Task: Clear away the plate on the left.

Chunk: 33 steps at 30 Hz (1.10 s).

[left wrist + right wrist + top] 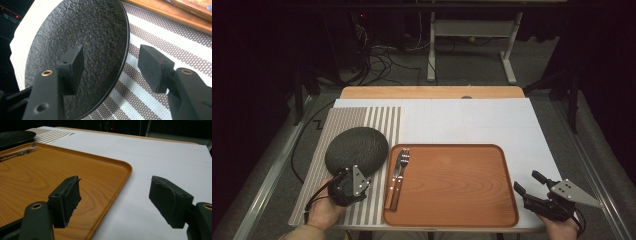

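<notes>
A dark, rough-textured round plate (pixel 357 150) (pixel 82 32) lies on a striped placemat (pixel 382 120) (pixel 160 37) at the left of the table. My left gripper (pixel 343 174) (pixel 111 65) is at the plate's near edge and stands open. The rim runs between the jaws, one jaw over the plate, the other over the mat, and neither pad presses on it. A wooden tray (pixel 452 185) (pixel 37 177) carries a fork (pixel 404 157) (pixel 22 151) and a wooden-handled utensil (pixel 395 192) along its left side. My right gripper (pixel 528 181) (pixel 115 200) is open at the tray's near right corner, holding nothing.
A white sheet (pixel 472 120) (pixel 155 157) covers most of the wooden tabletop. Past the far edge stand a table frame (pixel 472 45) and loose cables (pixel 377 65) on the floor. The tray's edge (pixel 175 13) lies just beyond the placemat.
</notes>
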### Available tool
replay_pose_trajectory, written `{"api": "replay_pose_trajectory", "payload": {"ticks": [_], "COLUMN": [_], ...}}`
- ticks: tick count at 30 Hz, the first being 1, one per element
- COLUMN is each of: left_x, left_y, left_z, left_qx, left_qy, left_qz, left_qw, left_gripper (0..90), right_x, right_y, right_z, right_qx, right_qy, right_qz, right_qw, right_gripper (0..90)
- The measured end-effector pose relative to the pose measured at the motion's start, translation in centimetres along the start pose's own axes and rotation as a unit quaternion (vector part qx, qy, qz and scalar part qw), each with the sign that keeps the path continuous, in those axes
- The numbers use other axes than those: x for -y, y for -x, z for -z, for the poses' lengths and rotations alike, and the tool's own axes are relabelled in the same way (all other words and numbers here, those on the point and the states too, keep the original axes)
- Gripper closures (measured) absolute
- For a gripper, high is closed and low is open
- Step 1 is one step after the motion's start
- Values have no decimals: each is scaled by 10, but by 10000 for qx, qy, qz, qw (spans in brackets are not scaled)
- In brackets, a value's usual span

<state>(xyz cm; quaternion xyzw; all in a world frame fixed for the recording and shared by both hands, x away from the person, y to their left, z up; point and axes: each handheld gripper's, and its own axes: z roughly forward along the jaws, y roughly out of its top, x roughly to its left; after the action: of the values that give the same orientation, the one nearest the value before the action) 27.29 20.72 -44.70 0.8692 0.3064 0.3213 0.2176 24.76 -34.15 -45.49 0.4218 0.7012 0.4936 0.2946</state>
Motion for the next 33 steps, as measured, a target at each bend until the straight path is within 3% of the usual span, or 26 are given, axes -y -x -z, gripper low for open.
{"api": "replay_pose_trajectory", "payload": {"ticks": [8, 17, 23, 33], "left_x": [1, 0, 1, 0], "left_y": [-1, 5, 4, 6], "left_z": [-1, -5, -8, -13], "left_qx": [-48, -188, -188, -363], "left_qy": [-91, -237, -299, -508], "left_qz": [-76, -348, -374, -702], "left_qw": [9999, 9989, 9987, 9956], "left_gripper": [357, 363, 363, 393], "right_x": [0, 0, 0, 0], "right_y": [-2, -1, -1, -1], "right_z": [0, 0, 0, 0], "right_qx": [2, 2, 1, 12], "right_qy": [-24, -36, -29, -53], "right_qz": [48, 7, 6, 6], "right_qw": [10000, 10000, 10000, 10000], "right_gripper": [253, 253, 253, 253]}}
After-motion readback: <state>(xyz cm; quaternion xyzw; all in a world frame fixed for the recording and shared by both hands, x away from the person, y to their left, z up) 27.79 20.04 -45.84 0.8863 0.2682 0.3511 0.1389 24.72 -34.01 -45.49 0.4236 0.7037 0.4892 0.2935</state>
